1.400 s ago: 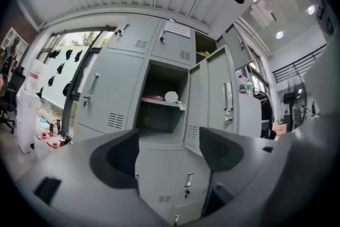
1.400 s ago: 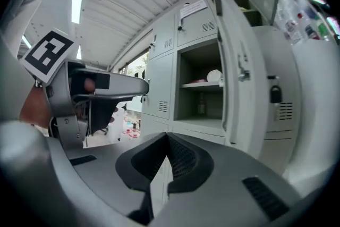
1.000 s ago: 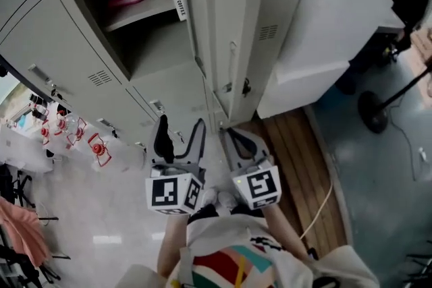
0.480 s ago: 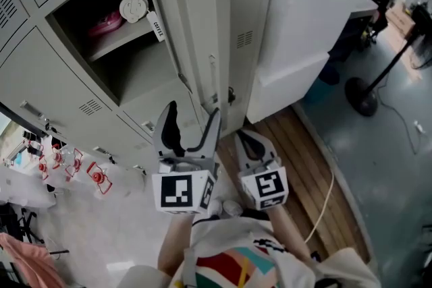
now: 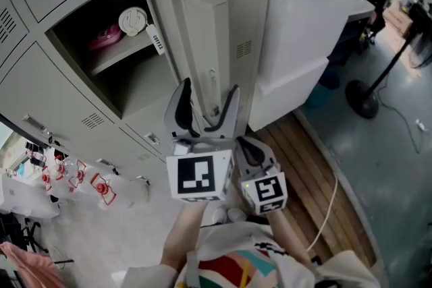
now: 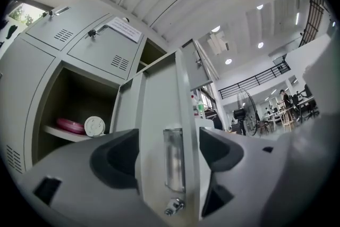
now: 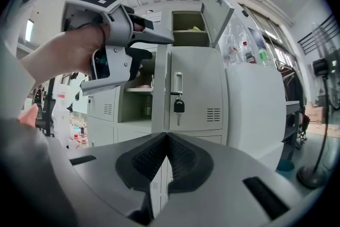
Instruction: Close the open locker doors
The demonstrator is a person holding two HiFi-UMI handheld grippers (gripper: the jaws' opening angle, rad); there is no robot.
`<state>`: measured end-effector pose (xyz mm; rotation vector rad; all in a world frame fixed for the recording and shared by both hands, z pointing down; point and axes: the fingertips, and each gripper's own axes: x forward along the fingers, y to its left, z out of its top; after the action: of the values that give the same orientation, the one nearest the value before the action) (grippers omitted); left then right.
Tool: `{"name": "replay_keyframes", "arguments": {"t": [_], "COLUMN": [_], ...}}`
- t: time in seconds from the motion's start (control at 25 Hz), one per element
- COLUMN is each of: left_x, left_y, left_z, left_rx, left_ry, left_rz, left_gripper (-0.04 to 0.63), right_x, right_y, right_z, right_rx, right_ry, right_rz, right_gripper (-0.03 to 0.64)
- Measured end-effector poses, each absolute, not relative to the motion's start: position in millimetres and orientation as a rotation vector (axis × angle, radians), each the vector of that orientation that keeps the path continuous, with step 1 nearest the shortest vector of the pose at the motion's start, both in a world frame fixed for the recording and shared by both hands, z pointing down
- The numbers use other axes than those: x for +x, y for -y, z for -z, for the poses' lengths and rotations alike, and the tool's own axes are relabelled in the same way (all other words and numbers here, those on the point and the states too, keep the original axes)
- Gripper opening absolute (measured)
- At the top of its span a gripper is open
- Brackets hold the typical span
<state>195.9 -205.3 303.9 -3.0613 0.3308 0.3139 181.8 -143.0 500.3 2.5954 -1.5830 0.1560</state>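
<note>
— Where's the locker door (image 5: 196, 37) from where you stand?

— Standing wide open from the locker (image 5: 115, 88), its free edge toward the person. The left hand-held gripper (image 5: 210, 101) is up at that edge with its jaws apart. The edge and its latch plate (image 6: 173, 159) stand between them. Whether either jaw touches the metal, I can't tell.

— And the other one?

— The right hand-held gripper (image 7: 166, 149) sits lower, just beside the left one. Its jaws are pressed together with nothing in them.

— Anything inside?

— A shelf (image 5: 121, 56) with a pink thing (image 5: 104, 40) and a white round thing (image 5: 133, 20), and a tag (image 5: 156, 44) hanging at the front. A key (image 7: 179, 106) hangs from the lock on the door's outer face. Higher up, a second door (image 7: 218, 5) stands open too.
</note>
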Motion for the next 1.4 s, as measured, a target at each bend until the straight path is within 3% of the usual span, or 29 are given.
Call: {"name": "replay_keyframes", "arguments": {"t": [0.68,1.4], "left_x": [148,51], "left_y": [232,327], "left_z": [-303,-305], "left_rx": [-3.079,-2.902], "left_ry": [-0.41,-0.903], "left_rz": [-0.332,-0.293], "left_gripper": [0.333,0.331], "right_x": [174,120], "right_y": [171,229], "right_z": [-507,-516], "right_rx": [2.557,2.327], "right_ry": [1.662,1.883], "right_rz": [-0.159,-0.161], "right_gripper": [0.006,0.006]}}
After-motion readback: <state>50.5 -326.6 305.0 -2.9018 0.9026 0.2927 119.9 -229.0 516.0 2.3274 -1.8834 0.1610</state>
